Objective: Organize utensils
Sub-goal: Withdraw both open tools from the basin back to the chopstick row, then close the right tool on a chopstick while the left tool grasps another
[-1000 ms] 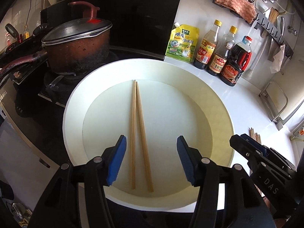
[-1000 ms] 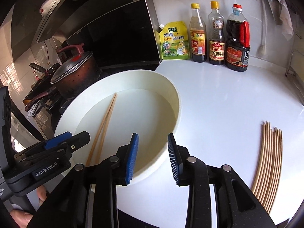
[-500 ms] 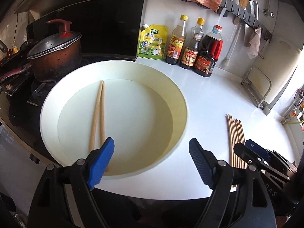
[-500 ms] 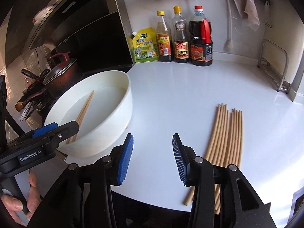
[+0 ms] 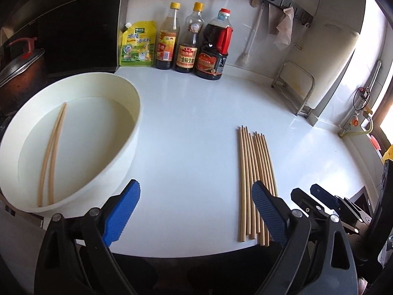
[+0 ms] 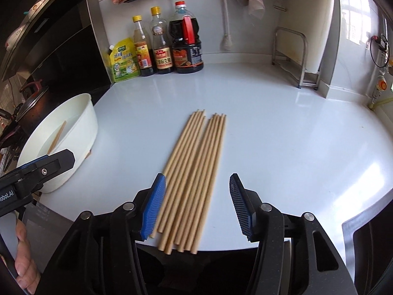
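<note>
left wrist view: my left gripper (image 5: 195, 207) has just been opening; jaws wide, nothing between them, above bare counter (image 5: 191, 132) between the white basin (image 5: 133, 132) holding two chopsticks (image 5: 52, 152) and the chopstick bundle (image 5: 254, 179).
right wrist view: my right gripper (image 6: 196, 202) has just been opening; jaws spread over the bundle's near ends, pads (image 6: 153, 204) not touching.

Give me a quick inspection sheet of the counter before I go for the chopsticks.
Surface: white counter, glossy, dry-looking.
Job's things: loose chopsticks lying side by side; two chopsticks in the white basin.
Clutter: three sauce bottles, yellow pouch at the back wall.
Grippers: left hand-held gripper open, empty; right hand-held gripper open, just widened, over the loose chopsticks' near ends.
Cables: yellow hose at the far right wall.
Surroundings: lidded pot, wire rack.
</note>
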### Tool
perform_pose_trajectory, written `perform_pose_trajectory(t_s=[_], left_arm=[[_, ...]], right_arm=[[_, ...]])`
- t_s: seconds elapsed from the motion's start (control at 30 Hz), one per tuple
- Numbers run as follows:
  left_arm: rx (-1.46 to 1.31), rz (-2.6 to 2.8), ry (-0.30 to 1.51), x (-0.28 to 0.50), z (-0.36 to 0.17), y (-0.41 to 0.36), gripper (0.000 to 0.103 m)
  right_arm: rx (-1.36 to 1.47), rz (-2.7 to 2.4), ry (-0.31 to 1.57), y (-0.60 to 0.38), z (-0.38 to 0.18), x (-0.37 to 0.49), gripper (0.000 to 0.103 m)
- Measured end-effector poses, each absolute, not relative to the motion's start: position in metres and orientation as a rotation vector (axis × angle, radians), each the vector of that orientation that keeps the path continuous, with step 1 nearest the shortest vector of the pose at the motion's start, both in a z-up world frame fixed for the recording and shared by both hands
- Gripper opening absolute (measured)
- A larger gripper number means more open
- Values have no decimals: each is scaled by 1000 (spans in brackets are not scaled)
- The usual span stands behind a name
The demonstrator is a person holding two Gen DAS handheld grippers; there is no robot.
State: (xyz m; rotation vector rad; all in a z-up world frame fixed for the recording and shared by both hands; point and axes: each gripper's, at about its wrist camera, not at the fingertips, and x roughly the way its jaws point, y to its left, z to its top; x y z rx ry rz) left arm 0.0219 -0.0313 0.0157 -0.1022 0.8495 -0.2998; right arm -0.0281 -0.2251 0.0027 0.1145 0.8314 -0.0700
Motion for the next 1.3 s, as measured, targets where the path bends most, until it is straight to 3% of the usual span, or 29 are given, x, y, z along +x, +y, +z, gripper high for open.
perform_pose_trajectory(t_s=[0.63,1.3], left_arm=[[-13,-323,982,64,-37,-74,90],[29,-350,1002,83,-54,-96,90]], right_arm=[[132,-183,966,-253,-46,16,53],[98,-226,955,-270,-48,10,53]])
